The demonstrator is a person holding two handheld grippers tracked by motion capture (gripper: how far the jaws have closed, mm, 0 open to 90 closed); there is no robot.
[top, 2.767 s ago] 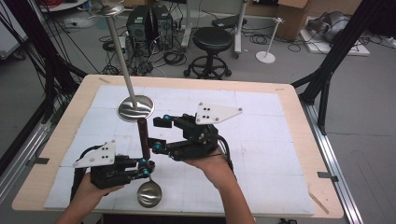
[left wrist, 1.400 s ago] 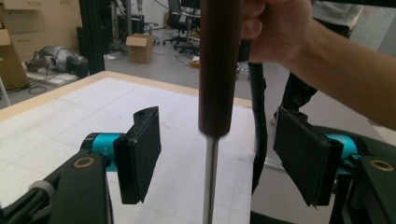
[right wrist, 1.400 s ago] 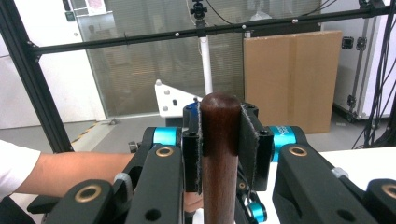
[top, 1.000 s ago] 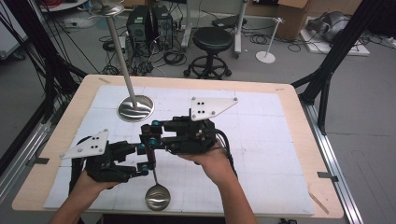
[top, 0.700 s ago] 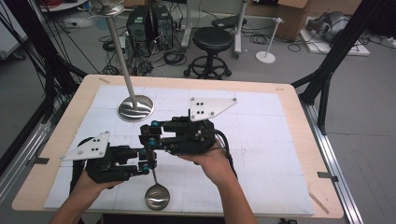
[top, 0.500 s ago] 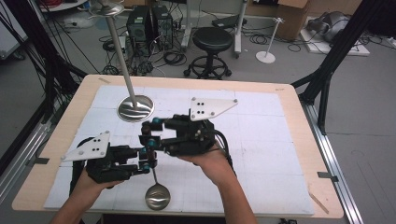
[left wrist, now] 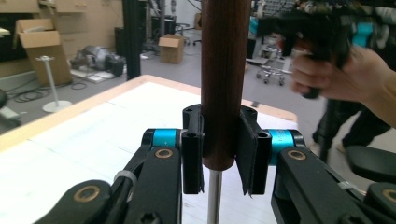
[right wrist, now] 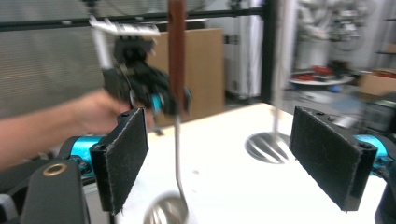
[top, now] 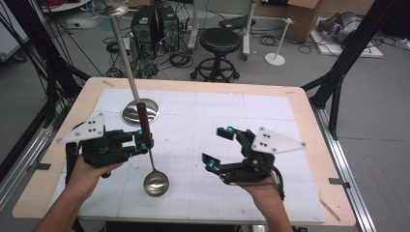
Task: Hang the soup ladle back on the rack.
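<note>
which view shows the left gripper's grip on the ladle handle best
The left gripper view: both pads of the left gripper press the brown wooden ladle handle from either side, close up. The high view shows the whole ladle hanging upright, the grip small. The right gripper view shows it far off and blurred.

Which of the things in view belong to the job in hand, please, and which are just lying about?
In the job:
ladle, wooden handle clamped upright in the left gripper
right gripper, jaws just opened, nothing between them

Lying about:
stand with round steel base on the table
stool behind
</note>
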